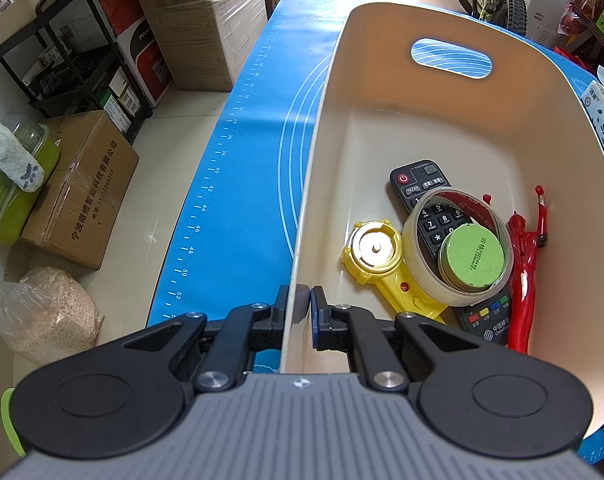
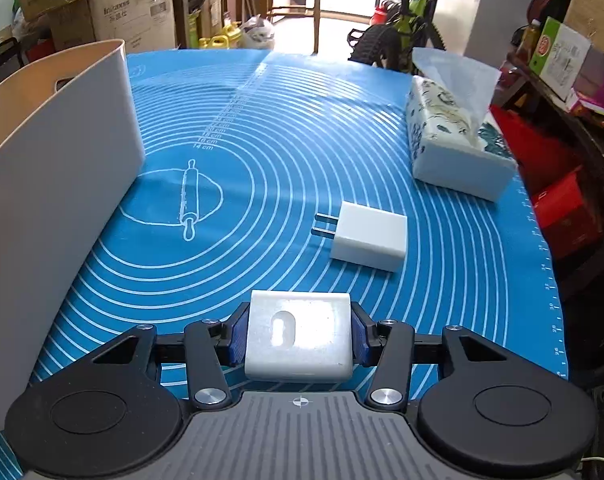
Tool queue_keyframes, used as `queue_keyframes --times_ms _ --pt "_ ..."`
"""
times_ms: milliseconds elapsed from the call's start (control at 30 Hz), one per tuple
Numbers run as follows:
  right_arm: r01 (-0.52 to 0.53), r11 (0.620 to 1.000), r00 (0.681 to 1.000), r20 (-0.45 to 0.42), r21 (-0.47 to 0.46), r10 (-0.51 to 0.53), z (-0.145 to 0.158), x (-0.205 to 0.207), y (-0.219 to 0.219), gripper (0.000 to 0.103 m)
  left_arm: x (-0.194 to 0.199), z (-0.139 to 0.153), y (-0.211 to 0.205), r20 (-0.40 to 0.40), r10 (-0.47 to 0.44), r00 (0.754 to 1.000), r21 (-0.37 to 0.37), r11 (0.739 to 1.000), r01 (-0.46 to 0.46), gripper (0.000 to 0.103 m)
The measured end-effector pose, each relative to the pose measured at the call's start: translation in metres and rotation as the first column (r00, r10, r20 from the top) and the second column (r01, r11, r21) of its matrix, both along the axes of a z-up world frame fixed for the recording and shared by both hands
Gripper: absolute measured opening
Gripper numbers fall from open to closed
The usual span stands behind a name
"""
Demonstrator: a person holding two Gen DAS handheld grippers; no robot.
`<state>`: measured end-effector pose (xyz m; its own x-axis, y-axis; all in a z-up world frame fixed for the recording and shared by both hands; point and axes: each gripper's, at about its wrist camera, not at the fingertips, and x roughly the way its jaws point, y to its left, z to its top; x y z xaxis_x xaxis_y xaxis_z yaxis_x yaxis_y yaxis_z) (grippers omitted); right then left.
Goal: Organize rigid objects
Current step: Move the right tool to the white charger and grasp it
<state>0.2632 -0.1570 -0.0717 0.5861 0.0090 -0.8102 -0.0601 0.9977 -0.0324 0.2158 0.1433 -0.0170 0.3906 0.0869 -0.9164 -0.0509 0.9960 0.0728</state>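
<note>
White boxy plastic charger block sits pinched between the blue pads of the right gripper, down at 6 o'clock on the blue silicone baking mat. Second white plug adapter lies just past it toward 1 o'clock, tissue pack further out. Cream plastic bin is at 9 o'clock; left gripper is clamped tight on its rim. Inside: black remote, tape roll, yellow toy, red figurine.
</note>
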Motion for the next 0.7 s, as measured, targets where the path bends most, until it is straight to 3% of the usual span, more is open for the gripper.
queue_keyframes --times_ms 267,700 --pt "0.015 1.0 0.997 0.077 -0.004 -0.015 0.022 -0.013 0.005 0.055 0.0 0.0 0.0 0.0 0.0 1.0 0.0 1.0 0.0 0.011" --pt "-0.032 0.999 0.964 0.265 0.033 0.022 0.106 -0.027 0.036 0.055 0.0 0.0 0.0 0.0 0.0 1.0 0.0 1.0 0.0 0.011"
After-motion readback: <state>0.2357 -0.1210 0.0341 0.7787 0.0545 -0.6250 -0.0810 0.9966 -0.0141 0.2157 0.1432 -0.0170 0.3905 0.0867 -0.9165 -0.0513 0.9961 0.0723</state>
